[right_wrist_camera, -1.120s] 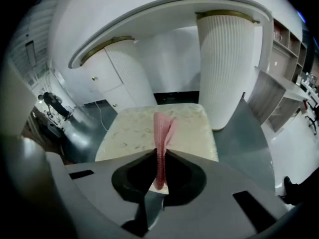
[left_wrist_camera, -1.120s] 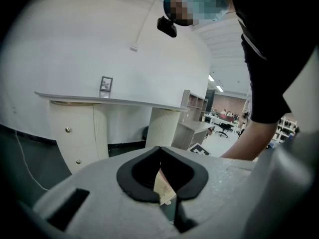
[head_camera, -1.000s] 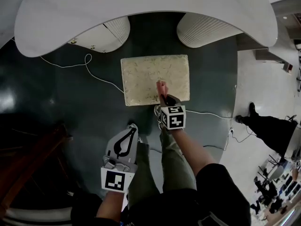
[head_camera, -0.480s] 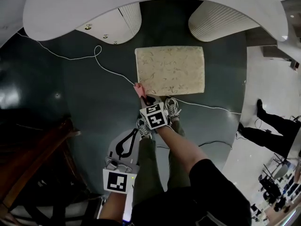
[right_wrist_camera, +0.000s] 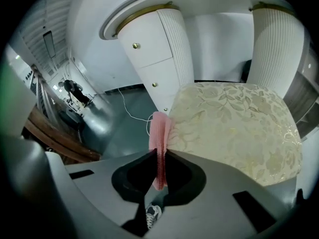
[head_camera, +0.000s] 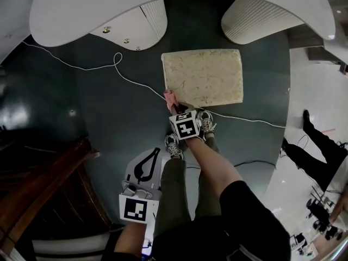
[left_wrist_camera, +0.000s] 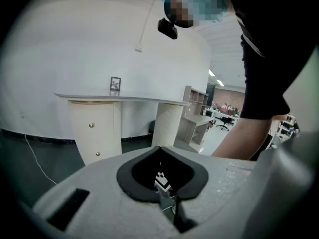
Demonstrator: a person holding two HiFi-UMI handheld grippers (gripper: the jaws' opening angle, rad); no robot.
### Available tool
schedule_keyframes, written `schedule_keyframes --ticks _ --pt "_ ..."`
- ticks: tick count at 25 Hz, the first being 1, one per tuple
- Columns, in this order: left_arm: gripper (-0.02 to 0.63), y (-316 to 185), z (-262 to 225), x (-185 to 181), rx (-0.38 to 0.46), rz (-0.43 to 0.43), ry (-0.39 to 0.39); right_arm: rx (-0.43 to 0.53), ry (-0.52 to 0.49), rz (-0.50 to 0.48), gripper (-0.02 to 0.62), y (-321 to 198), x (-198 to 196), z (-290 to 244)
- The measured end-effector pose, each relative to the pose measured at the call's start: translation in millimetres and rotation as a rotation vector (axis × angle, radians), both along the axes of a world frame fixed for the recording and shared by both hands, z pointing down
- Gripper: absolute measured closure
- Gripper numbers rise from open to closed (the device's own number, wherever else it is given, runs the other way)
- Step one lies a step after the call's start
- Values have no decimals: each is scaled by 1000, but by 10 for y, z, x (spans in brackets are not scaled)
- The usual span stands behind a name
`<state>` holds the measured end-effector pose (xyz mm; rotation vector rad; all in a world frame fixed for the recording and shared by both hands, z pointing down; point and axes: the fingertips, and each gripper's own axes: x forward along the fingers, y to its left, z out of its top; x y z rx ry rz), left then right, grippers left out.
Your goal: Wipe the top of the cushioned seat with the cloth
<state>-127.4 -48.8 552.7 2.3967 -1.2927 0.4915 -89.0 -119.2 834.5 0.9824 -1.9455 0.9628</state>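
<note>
Jutting from hand-held gripper — cloth

The person is wearing a black short-sleeved top, olive-green trousers and grey-and-white laced sneakers. The left gripper is showing a pale grey shell with black padding lining its jaws, and is carrying the left marker cube, white with a black square pattern. The right gripper is showing the same grey shell and black lining, and is bearing the right marker cube.
</note>
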Motion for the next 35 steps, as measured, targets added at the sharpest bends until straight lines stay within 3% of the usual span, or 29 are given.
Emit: schedule_keyframes --ticks 8,19,25,30,35 --pt "589 -125 24 298 -11 41 16 6 67 93 568 -134 953 13" --pt "589 -531 -84 1090 0 123 29 -11 191 300 568 -298 2753 -2" --pt "588 -717 -138 1499 12 168 39 -80 300 383 568 -231 3497 76" --pt "589 -785 -197 1760 14 212 30 -90 315 399 568 -187 3771 13" --pt "588 -813 -344 1864 44 234 29 -33 242 439 568 -213 3671 -299"
